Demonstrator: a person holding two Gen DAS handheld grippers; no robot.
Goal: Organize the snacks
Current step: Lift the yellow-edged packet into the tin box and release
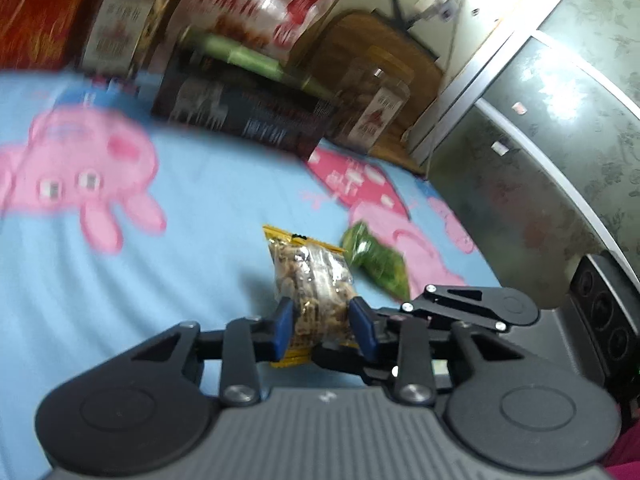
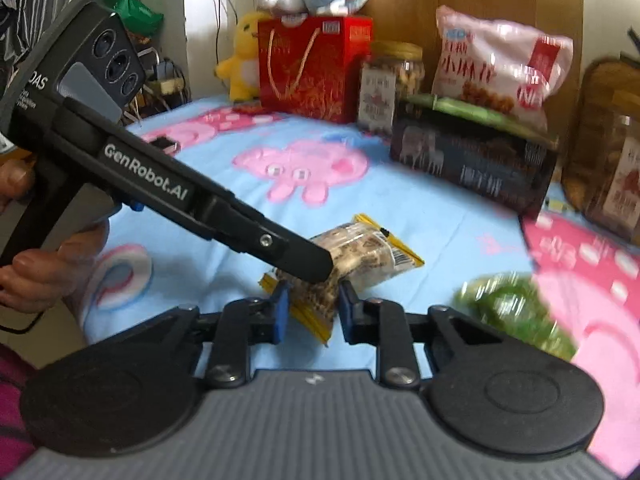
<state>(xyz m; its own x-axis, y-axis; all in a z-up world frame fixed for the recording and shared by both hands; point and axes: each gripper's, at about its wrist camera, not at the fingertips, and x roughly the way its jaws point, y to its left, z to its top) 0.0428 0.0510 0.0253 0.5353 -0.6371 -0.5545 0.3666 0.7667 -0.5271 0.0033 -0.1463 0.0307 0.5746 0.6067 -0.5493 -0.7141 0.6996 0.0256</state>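
A clear snack packet with yellow edges point(image 1: 310, 276) lies on the blue cartoon sheet point(image 1: 200, 260). My left gripper point(image 1: 322, 320) is shut on its near end, with a blue pad pressing on each side. In the right wrist view the same packet point(image 2: 368, 252) runs away to the right, and my right gripper point(image 2: 314, 314) is shut on its yellow-edged end. The left gripper point(image 2: 320, 268) slants in from the left, held by a hand point(image 2: 44, 276), its tip on the packet. A green packet point(image 1: 376, 264) lies just right of it, blurred point(image 2: 516, 308).
Along the far edge stand a red gift bag point(image 2: 312, 68), a jar of snacks point(image 2: 392, 80), a dark box point(image 2: 472, 160) with a pink snack bag point(image 2: 500, 64) on top, and another jar point(image 2: 612, 168). A glossy cabinet point(image 1: 560, 160) walls the right side.
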